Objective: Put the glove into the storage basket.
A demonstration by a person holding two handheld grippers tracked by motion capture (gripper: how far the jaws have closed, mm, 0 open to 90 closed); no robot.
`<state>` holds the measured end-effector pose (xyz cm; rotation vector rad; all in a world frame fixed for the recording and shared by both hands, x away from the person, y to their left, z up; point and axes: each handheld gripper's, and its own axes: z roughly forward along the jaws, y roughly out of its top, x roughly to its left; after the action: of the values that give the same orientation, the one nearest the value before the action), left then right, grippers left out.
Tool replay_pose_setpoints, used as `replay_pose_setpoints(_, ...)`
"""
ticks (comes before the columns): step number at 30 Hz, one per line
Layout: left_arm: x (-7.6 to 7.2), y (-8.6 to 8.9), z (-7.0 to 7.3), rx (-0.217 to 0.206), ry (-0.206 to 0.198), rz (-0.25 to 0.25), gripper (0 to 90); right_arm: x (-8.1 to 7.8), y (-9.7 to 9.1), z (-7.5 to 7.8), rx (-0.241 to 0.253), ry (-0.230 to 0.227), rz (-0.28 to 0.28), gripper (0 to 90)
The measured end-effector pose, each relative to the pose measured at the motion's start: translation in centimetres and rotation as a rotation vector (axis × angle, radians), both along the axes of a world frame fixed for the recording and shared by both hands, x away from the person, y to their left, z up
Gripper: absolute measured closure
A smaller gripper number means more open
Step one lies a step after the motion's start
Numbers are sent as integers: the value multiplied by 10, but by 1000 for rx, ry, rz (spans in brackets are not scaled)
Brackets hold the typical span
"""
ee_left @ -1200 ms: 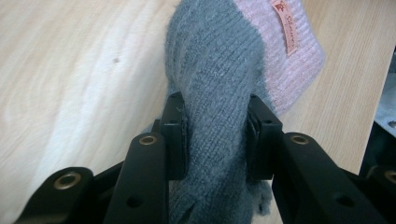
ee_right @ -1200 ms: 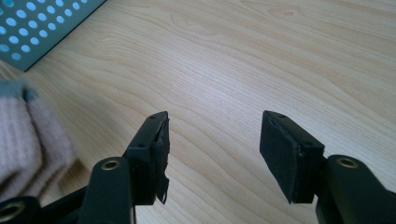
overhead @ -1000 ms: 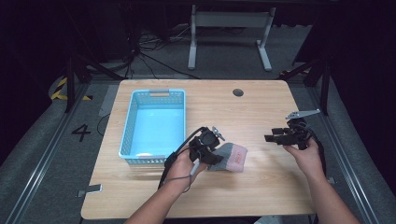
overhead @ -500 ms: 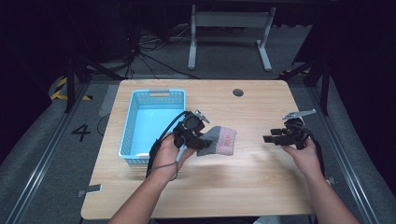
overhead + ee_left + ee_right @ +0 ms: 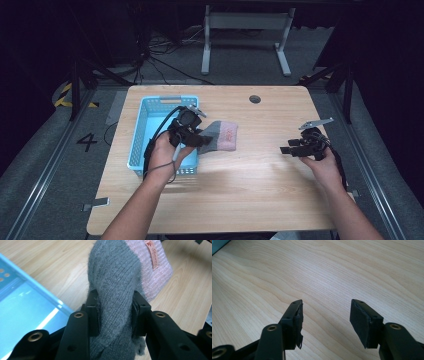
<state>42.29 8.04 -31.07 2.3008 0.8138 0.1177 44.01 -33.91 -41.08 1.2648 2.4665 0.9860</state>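
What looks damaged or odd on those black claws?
On the right gripper, the black pad lining of one finger is peeling and ragged at its edge, while the other finger's pad sits flat. Its jaws stand open over the bare table.

The sock's (image 5: 112, 287) grey end runs out past the bottom edge of the left gripper view. In the high view the person's left hand (image 5: 162, 150) hides part of the basket's (image 5: 145, 107) near wall, and the small label (image 5: 152, 253) on the pink part is too small to read.

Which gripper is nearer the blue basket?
Left. The left gripper, shut on the sock, is at the basket's right rim. The right gripper hangs open far off to the right.
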Motion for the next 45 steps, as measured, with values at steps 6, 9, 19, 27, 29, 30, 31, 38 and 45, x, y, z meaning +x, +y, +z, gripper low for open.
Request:
replay_pose_setpoints(6, 3, 13, 3, -5, -16, 19, 662, -1, 0, 0, 1, 12, 1, 440)
replay_pose_setpoints(9, 7, 21, 5, -4, -15, 40, 662, -2, -1, 0, 1, 14, -1, 436)
replay_pose_setpoints(19, 19, 47, 10, 13, -35, 94, 660, -7, 3, -3, -10, 2, 6, 441)
replay_pose_setpoints(27, 31, 72, 17, 22, -53, 147, 659, -12, 5, -7, -22, 10, 2, 439)
replay_pose_setpoints(29, 37, 78, 17, 28, -51, 166, 658, -14, 6, -7, -27, 8, 6, 439)
replay_pose_setpoints(30, 39, 80, 17, 30, -48, 173, 659, -15, 7, -8, -30, 9, 7, 439)
replay_pose_setpoints(31, 41, 82, 16, 32, -45, 177, 659, -15, 7, -8, -31, 10, 8, 438)
replay_pose_setpoints(38, 58, 92, 10, 30, -31, 188, 659, -18, 5, -10, -42, 18, 3, 437)
replay_pose_setpoints(45, 71, 101, -3, 76, -32, 200, 656, -21, 4, -12, -50, 18, 1, 436)
